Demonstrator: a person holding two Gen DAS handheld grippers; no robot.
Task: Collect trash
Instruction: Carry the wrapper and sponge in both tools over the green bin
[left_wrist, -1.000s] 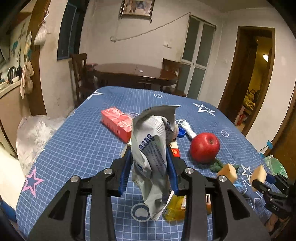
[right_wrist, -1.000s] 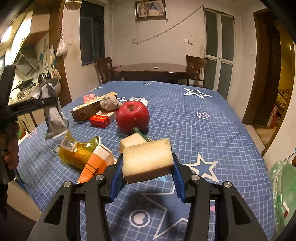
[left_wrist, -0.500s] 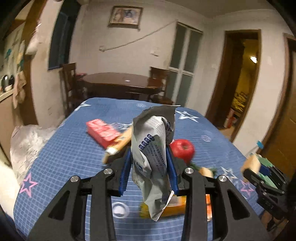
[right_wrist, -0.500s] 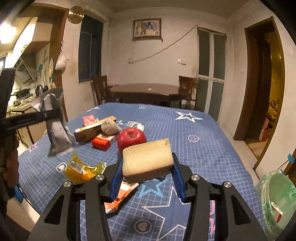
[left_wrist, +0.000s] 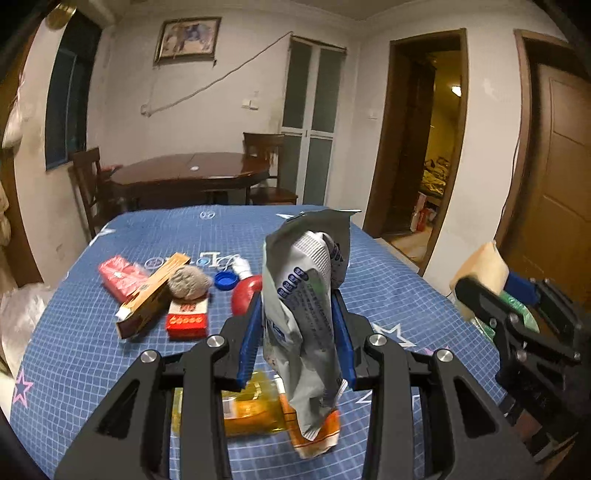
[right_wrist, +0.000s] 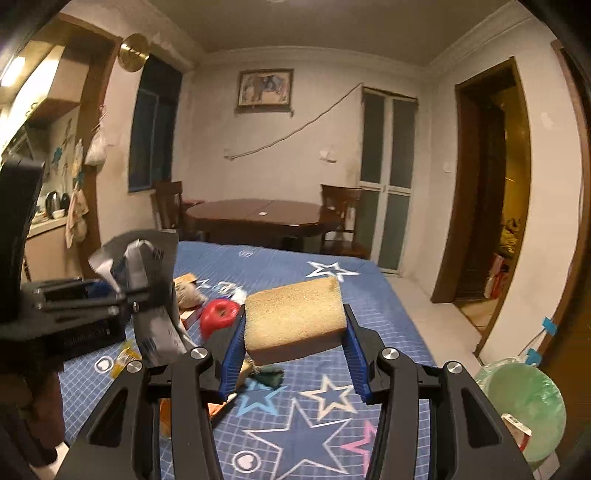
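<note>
My left gripper (left_wrist: 297, 345) is shut on a crumpled silver wrapper (left_wrist: 308, 306) and holds it above the blue star tablecloth (left_wrist: 92, 332). My right gripper (right_wrist: 293, 349) is shut on a yellow sponge (right_wrist: 293, 319), lifted above the table; the sponge also shows in the left wrist view (left_wrist: 480, 271). A bin with a green bag (right_wrist: 524, 402) stands on the floor to the right of the table. On the table lie a yellow-orange wrapper (left_wrist: 255, 410), a red apple (right_wrist: 218, 317), a red cigarette pack (left_wrist: 186, 317), a long carton (left_wrist: 151, 295), a grey wad (left_wrist: 190, 282) and a blue cap (left_wrist: 225, 280).
A red packet (left_wrist: 120, 277) lies at the table's left. A dark dining table (left_wrist: 188, 175) with chairs stands behind. An open doorway (left_wrist: 424, 147) is at the right. A white plastic bag (left_wrist: 16, 321) lies left of the table. A green scrap (right_wrist: 269, 376) lies under the sponge.
Both grippers have risen and pulled back from the table with their loads. The left view has swung right, and the right gripper with the sponge now appears closer at its right edge.
</note>
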